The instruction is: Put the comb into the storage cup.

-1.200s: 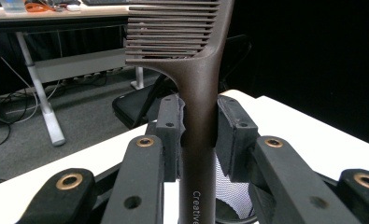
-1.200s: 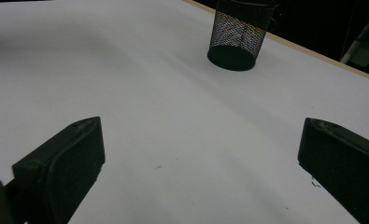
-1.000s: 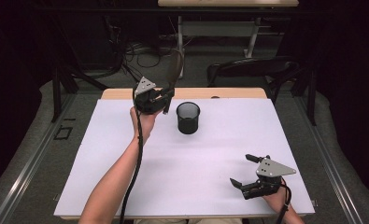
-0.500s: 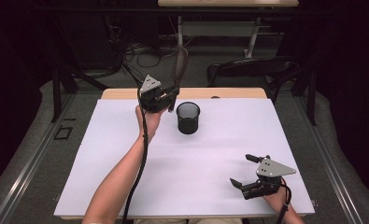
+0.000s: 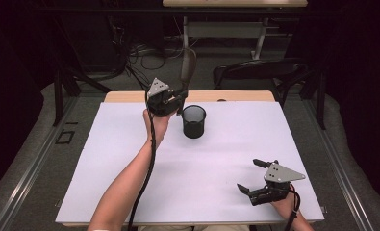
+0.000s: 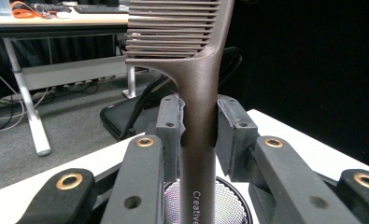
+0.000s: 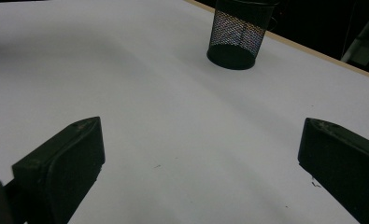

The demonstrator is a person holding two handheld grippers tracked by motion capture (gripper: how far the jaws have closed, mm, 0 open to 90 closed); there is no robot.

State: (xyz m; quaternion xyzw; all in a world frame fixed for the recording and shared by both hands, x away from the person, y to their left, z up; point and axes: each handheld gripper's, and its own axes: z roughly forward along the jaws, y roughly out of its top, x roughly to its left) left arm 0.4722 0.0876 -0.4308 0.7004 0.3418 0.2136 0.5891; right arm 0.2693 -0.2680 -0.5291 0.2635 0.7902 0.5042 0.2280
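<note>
The left tool [image 5: 178,98] is clamped on the handle of a brown comb [image 6: 198,93], pads pressed on both sides of the stem; the comb stands near upright, teeth end up, handle end pointing down. What the next move turns on: the comb's long axis vs. the open mouth of the black mesh cup [image 5: 194,121]. In the high view the cup sits on the white worktop [image 5: 130,159] just to the right of the left tool and slightly nearer the person. In the left gripper view the cup's round mesh bottom shows right under the handle end, so the axis looks about lined up w/ the opening, prob. only a straight lowering left; whether the tip is already inside the rim can't be told. The left hand is by far the nearer one. The right tool [image 5: 255,177] rests low at the near right corner, well apart from the cup, jaws wide apart w/ nothing between them. Vs. the earlier frames: the left tool and comb have shifted a bit right, toward the cup; cup and right tool unchanged.
</note>
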